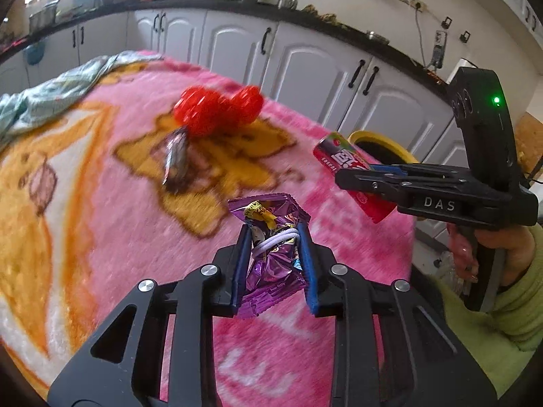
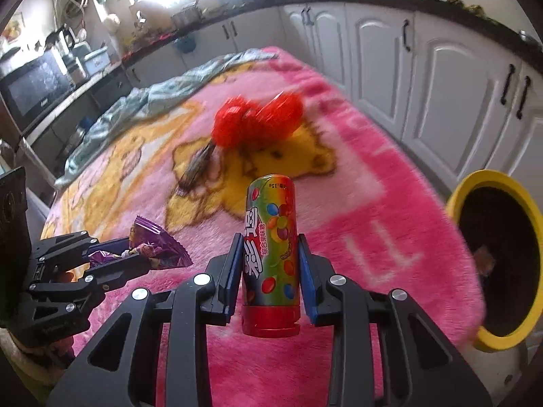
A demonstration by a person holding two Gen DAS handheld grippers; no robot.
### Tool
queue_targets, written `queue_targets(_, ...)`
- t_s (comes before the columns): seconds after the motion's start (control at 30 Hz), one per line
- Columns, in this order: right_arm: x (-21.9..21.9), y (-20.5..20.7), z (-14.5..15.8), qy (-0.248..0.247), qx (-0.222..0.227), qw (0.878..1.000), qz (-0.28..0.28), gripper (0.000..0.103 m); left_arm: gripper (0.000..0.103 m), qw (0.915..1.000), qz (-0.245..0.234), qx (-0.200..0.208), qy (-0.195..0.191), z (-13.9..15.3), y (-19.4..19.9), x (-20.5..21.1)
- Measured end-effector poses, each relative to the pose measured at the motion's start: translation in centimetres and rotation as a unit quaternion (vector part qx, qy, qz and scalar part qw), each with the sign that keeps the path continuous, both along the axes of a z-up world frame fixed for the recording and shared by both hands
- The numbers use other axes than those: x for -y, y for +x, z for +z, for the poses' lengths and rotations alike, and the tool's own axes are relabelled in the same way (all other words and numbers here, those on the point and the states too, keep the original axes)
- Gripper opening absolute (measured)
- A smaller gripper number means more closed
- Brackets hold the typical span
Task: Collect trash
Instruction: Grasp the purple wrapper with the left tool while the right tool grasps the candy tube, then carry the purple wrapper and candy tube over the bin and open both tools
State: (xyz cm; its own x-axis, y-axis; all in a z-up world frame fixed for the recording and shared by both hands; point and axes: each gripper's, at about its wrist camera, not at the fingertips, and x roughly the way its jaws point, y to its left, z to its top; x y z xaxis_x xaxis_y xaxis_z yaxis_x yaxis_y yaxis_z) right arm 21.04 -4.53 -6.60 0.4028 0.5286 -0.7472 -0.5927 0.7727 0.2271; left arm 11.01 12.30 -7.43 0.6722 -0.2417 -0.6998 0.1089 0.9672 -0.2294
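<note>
A purple wrapper (image 1: pixel 268 254) is held in the left tongs (image 1: pixel 273 264); a candy tube (image 2: pixel 271 254) is clamped in the right tongs (image 2: pixel 269 268).

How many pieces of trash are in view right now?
3: a crinkled purple foil wrapper in the left claw, a colourful candy tube in the right claw, a dark wrapper on the pink blanket. Others may be hidden.
</note>
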Motion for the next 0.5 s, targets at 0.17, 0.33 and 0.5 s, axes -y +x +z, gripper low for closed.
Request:
queue_targets(0.17,3.2,0.4,2.3,0.018,0.027,0.999,-0.026,0.029,0.021,0.9999,-0.009,0.014,0.005,1.5,1.2,1.7)
queue_targets(0.33,6.0,0.4,4.3,0.030,0.056,0.997,-0.053,0.029,0.021,0.9994,-0.018,0.027,0.007,2.8,2.5,3.6)
queue_targets(0.5,9.6,0.7,6.0,0.045,0.078,0.992,-0.087,0.029,0.021,0.9981,-0.039,0.046,0.009,4.5,4.6,6.4)
